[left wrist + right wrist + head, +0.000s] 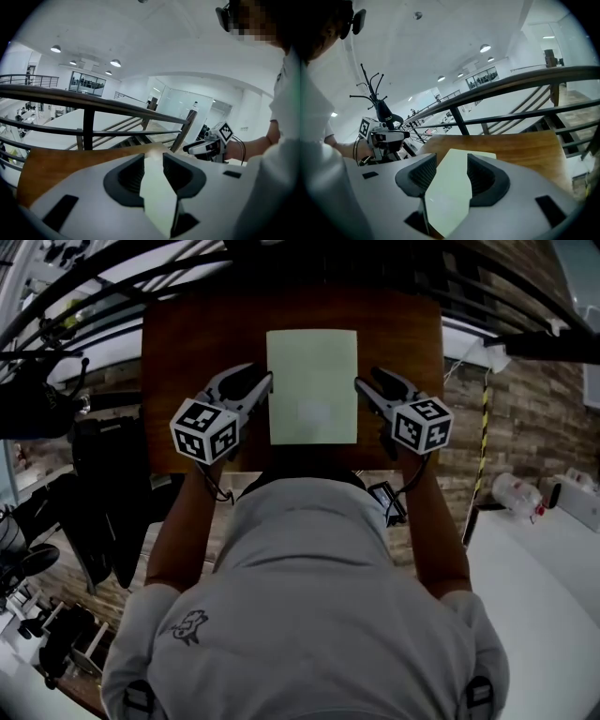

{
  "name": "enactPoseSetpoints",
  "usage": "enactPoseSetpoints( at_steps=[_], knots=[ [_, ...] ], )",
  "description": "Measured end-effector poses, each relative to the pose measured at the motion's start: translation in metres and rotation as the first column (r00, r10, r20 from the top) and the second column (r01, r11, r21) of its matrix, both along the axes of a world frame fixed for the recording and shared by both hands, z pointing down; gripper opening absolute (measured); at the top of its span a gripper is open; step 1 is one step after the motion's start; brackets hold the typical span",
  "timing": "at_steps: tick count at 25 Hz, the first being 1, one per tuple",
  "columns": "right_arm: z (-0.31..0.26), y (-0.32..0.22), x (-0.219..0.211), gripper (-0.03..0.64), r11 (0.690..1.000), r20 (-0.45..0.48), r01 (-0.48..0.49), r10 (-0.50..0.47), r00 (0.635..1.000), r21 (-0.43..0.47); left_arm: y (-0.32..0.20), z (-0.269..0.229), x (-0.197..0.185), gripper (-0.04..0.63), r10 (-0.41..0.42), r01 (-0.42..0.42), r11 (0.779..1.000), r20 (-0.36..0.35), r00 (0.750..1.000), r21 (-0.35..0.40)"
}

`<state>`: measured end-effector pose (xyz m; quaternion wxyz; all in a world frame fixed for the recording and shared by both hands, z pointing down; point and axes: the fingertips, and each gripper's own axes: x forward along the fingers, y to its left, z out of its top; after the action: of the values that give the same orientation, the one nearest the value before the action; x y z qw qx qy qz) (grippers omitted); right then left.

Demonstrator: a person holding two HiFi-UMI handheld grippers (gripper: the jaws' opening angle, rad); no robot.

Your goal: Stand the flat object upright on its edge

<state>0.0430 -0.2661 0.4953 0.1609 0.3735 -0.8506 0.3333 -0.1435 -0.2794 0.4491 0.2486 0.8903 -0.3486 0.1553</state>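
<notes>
The flat object (312,385), pale green and thin, lies flat on the brown worktop (187,352). It is approx. midway btw. the worktop's left and right edges, and nearer to the near edge than to the far one. The left tool (266,383) has its tips at the left edge of the flat object and the right tool (362,386) at the right edge; whether they touch it I cannot tell. Both tools have the jaws apart, the right wider than the left, w/ the flat object showing in the gap but the pads not pressing on it. Bare wood is free on both sides of the flat object and in a strip beyond its far edge. Beyond the worktop runs a dark railing (89,105).
</notes>
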Motion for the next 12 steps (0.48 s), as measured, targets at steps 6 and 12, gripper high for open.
enactPoseSetpoints(
  at_steps=[6,12],
  knots=[
    [0.024,-0.005,0.002,0.202,0.998,-0.004,0.014,-0.015,1.0,-0.064,-0.007,0.035,-0.005,0.178,-0.031,0.031,0.997,0.0,1.0,-0.077],
    [0.051,-0.007,0.001,0.213,0.99,-0.003,0.03,-0.031,1.0,-0.138,-0.015,0.08,-0.012,0.201,-0.038,0.042,0.986,0.029,0.999,-0.163]
  ],
)
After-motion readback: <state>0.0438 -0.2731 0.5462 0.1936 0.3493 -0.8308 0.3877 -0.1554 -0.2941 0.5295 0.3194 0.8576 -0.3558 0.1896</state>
